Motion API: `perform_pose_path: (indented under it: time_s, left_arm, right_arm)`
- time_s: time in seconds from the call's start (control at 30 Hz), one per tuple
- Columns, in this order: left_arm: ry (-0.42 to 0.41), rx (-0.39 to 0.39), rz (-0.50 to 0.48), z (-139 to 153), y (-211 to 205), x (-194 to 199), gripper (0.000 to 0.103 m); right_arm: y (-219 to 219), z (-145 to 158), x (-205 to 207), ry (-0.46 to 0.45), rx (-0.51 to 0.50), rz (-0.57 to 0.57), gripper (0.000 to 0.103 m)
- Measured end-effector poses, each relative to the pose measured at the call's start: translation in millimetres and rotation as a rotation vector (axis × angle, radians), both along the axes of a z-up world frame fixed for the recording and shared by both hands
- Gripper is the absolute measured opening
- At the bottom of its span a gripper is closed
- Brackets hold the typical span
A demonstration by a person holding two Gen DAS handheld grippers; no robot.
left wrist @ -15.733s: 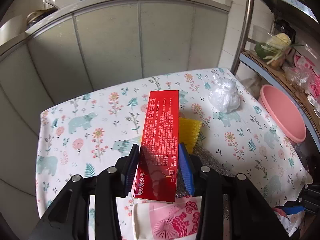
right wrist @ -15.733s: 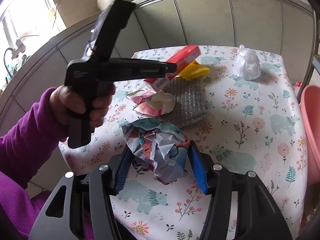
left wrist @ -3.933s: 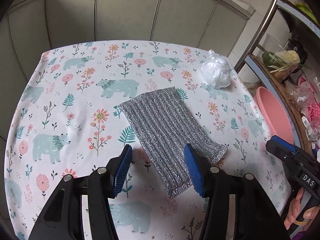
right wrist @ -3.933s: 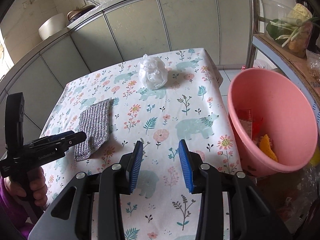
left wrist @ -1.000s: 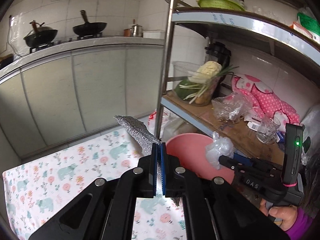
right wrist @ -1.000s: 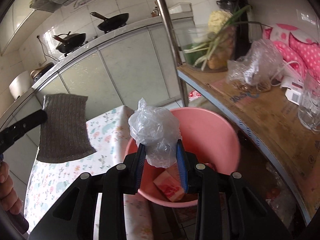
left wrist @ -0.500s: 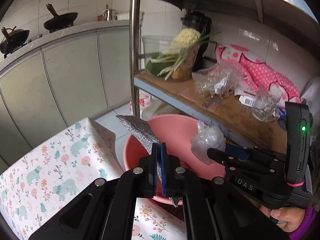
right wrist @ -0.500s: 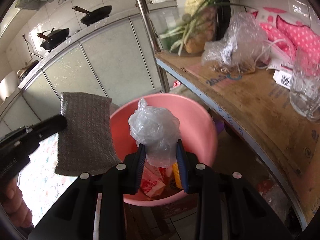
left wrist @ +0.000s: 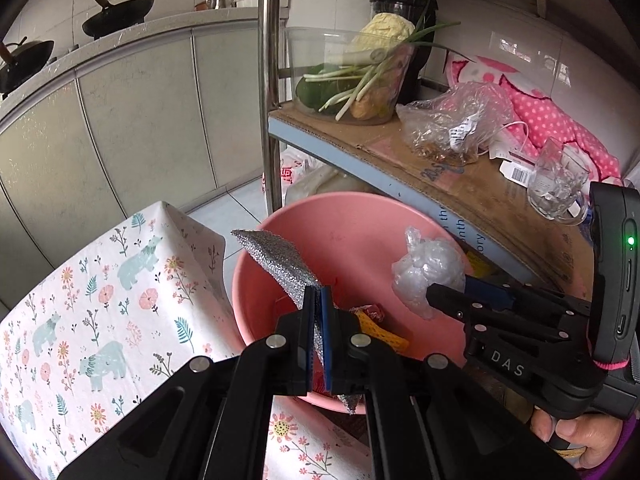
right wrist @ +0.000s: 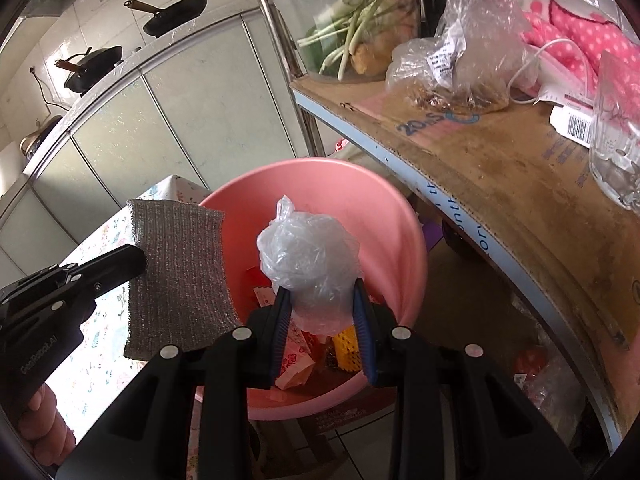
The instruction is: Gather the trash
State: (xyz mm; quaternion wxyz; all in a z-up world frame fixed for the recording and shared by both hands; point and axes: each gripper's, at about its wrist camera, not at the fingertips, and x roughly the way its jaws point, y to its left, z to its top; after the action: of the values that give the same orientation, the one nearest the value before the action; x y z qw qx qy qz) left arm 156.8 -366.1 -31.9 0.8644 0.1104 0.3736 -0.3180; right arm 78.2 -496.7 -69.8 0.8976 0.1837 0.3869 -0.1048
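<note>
A pink basin (left wrist: 352,236) (right wrist: 320,180) stands beside the table's corner, under the shelf. Inside it lie a red box, a yellow mesh piece (right wrist: 346,346) and a pink patterned wrapper (right wrist: 294,354). My left gripper (left wrist: 317,300) is shut on a silver mesh cloth (left wrist: 276,258) (right wrist: 178,276), which hangs over the basin's near rim. My right gripper (right wrist: 320,304) is shut on a crumpled clear plastic bag (right wrist: 308,264) (left wrist: 426,268), held above the basin's inside.
The table with the floral bear cloth (left wrist: 100,308) sits left of the basin. A cardboard-lined shelf (right wrist: 520,176) overhangs the basin on the right, bearing vegetables, a plastic bag and a glass mug (left wrist: 558,184). A steel rack post (left wrist: 269,92) rises behind the basin.
Both grippers have sunk toward the basin with their loads. The basin now fills more of both views, and the cloth and bag hang over it.
</note>
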Motion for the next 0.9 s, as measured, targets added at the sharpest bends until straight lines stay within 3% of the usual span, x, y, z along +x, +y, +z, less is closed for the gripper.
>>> perform_pose_path:
  time_s: [0.2, 0.43, 0.57, 0.73, 0.8, 0.9]
  left_arm:
    - [0.015, 0.010, 0.000, -6.2, -0.4, 3.0, 0.003]
    - [0.031, -0.006, 0.016, -6.8, 1.7, 5.3, 0.005]
    - [0.038, -0.016, 0.019, -5.7, 4.4, 5.5, 0.018]
    - [0.047, -0.016, 0.026, -4.2, 6.6, 4.6, 0.023]
    - [0.046, -0.023, 0.031, -2.5, 8.9, 3.6, 0.040]
    - [0.037, -0.029, 0.031, 0.8, 11.2, 0.9, 0.040]
  right_arm:
    - [1.1, -4.0, 7.0, 0.028, -0.003, -0.005, 0.034]
    - [-0.9, -7.6, 12.2, 0.046, -0.004, -0.013, 0.045]
    - [0.5, -6.7, 12.3, 0.046, -0.008, -0.011, 0.046]
    - [3.0, -4.0, 10.3, 0.041, -0.013, -0.007, 0.046]
    - [3.7, -2.2, 8.4, 0.038, -0.016, -0.004, 0.046]
    - [6.1, 2.1, 5.7, 0.032, -0.020, 0.001, 0.046]
